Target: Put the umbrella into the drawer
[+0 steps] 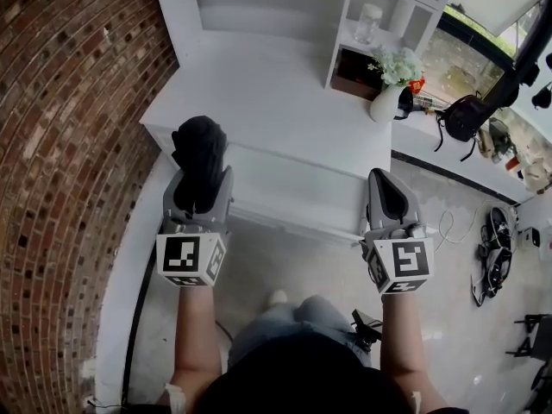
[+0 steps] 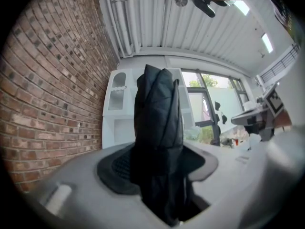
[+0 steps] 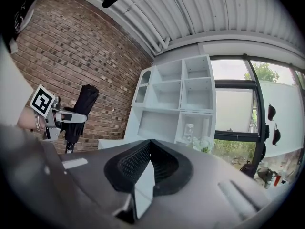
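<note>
The left hand-held gripper (image 1: 200, 188) is clenched on a folded black umbrella (image 2: 159, 113). In the left gripper view its dark pads press on the bundled fabric from either side. The umbrella stands upright in that grip, its top rising above the jaws and its lower end hanging below them. Seen from the head view, it sits over the near left edge of the white worktop (image 1: 259, 102), close to the brick wall (image 1: 60, 145) on the left. The right hand-held gripper (image 1: 386, 184) is well apart to the right, level with the left one and just short of the worktop's near right edge. Its jaws are pressed together at the tips with nothing between them. At the far side of the worktop rises a white shelf unit (image 1: 285, 7) with open compartments. One compartment on the right holds a glass jar (image 1: 368, 22). A white vase of pale flowers (image 1: 388, 89) stands at the worktop's far right corner. The person's forearms reach in from the near edge, over a grey floor (image 1: 285, 266).
</note>
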